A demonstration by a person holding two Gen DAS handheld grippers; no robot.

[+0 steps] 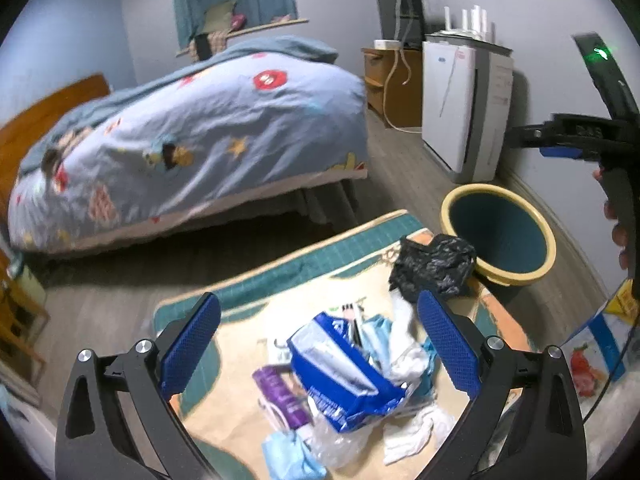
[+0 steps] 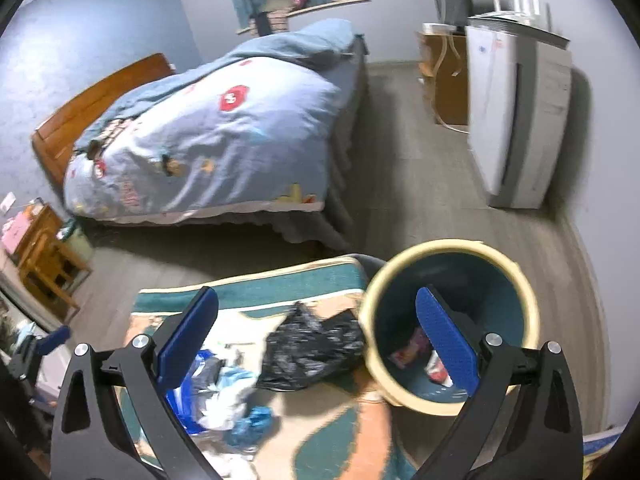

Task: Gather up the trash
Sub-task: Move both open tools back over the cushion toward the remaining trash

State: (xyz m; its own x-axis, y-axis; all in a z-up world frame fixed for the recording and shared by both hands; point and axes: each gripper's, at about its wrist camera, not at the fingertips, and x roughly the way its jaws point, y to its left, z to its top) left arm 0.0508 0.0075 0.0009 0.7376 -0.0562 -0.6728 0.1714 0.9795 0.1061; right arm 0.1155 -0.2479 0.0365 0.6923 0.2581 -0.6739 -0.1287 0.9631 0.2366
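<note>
A heap of trash lies on the patterned rug (image 1: 256, 276): a blue-and-white bag (image 1: 344, 376), a purple wrapper (image 1: 280, 396), white tissues (image 1: 416, 428) and a crumpled black plastic bag (image 1: 432, 268). My left gripper (image 1: 320, 344) hovers open over the heap and holds nothing. Beside the rug stands a teal bin with a cream rim (image 1: 452, 200). In the right wrist view my right gripper (image 2: 316, 338) is open and empty, its right finger over the bin's rim (image 2: 440, 248). Red and pink wrappers (image 2: 412, 350) lie inside. The black bag (image 2: 316, 348) touches the bin.
A bed with a blue quilt (image 1: 208, 140) fills the left and middle. A white air purifier (image 1: 460, 104) and a wooden cabinet (image 1: 396, 84) line the far wall. A wooden stool (image 2: 44, 252) stands at the left. A colourful carton (image 1: 596, 352) sits at the right edge.
</note>
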